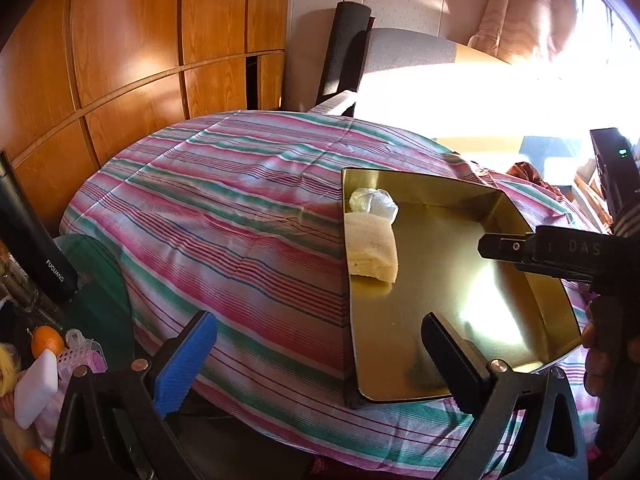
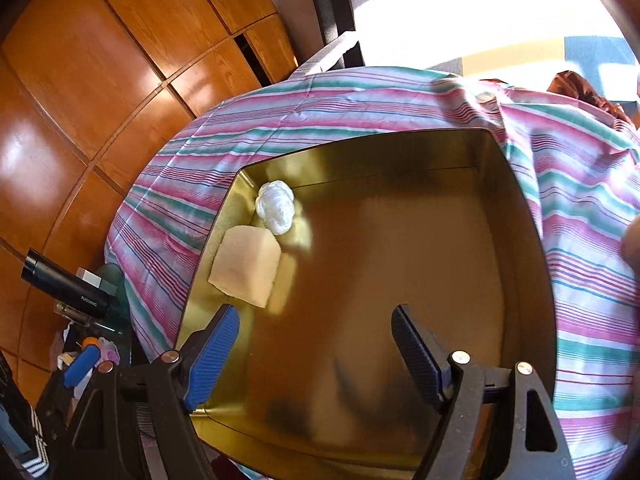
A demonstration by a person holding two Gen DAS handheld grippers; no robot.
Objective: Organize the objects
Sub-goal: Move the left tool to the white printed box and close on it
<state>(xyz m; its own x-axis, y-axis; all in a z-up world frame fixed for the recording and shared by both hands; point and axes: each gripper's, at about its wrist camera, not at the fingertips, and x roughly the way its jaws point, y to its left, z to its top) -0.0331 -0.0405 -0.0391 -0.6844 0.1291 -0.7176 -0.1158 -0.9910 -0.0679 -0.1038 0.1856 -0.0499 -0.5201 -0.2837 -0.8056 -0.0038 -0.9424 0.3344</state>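
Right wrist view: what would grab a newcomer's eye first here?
The shiny gold tin, open on the striped cloth, fills the middle. In its far left corner lie a cream folded cloth and a white crumpled wad. The right gripper hangs open and empty above it.

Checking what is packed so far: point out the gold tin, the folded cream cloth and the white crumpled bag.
gold tin [image 2: 494, 168], right wrist view, far inner wall.
folded cream cloth [image 2: 246, 266], right wrist view, top face.
white crumpled bag [image 2: 276, 208], right wrist view, its middle.
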